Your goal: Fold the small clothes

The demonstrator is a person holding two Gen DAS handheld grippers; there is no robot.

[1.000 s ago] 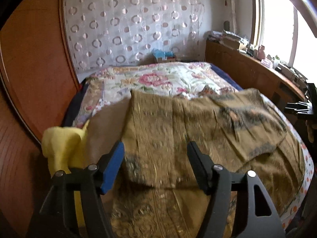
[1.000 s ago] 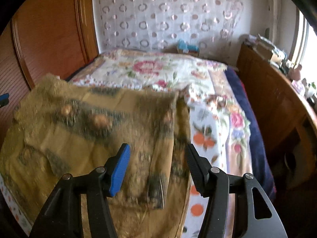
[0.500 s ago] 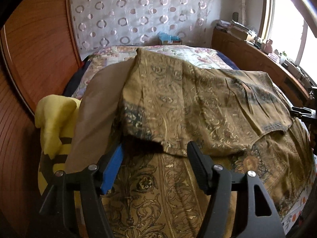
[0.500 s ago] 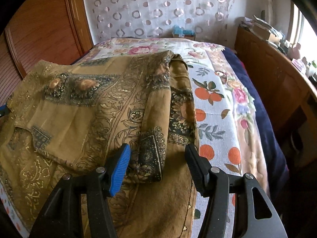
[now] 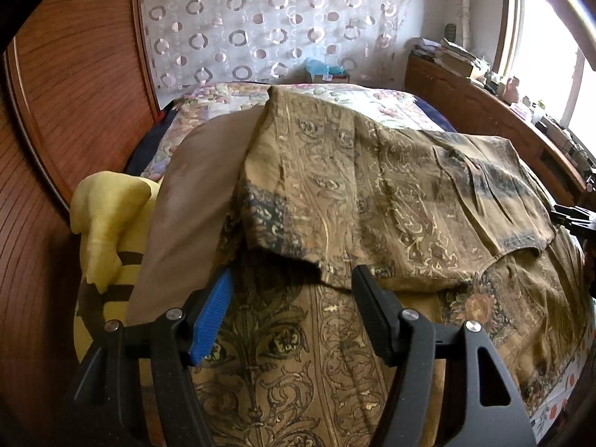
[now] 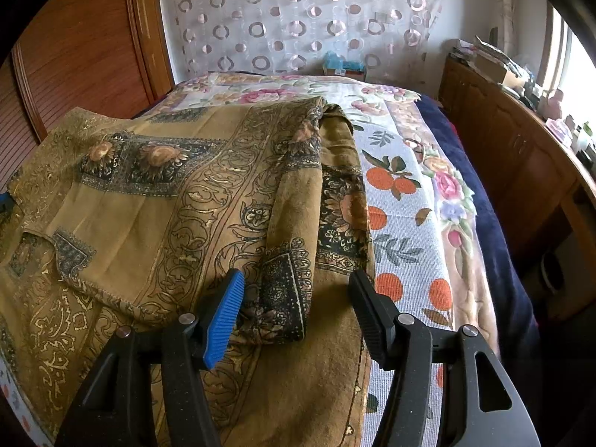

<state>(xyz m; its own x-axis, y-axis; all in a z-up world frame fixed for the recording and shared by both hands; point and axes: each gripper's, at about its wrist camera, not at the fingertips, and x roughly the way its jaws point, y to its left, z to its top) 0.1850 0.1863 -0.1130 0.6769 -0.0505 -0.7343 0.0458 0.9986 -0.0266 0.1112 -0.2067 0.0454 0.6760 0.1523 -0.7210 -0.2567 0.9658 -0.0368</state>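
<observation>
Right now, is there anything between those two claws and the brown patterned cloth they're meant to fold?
Nothing visible. The left gripper and right gripper both hang open directly over the brown patterned cloth, its folded edge just ahead of their fingertips.

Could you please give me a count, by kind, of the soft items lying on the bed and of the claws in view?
Brown patterned garment: 1
Yellow striped plush toy: 1
Plain tan cloth: 1
Floral bedspread: 1
Claws, both open and empty: 2, the left claw and the right claw
Total: 6
</observation>
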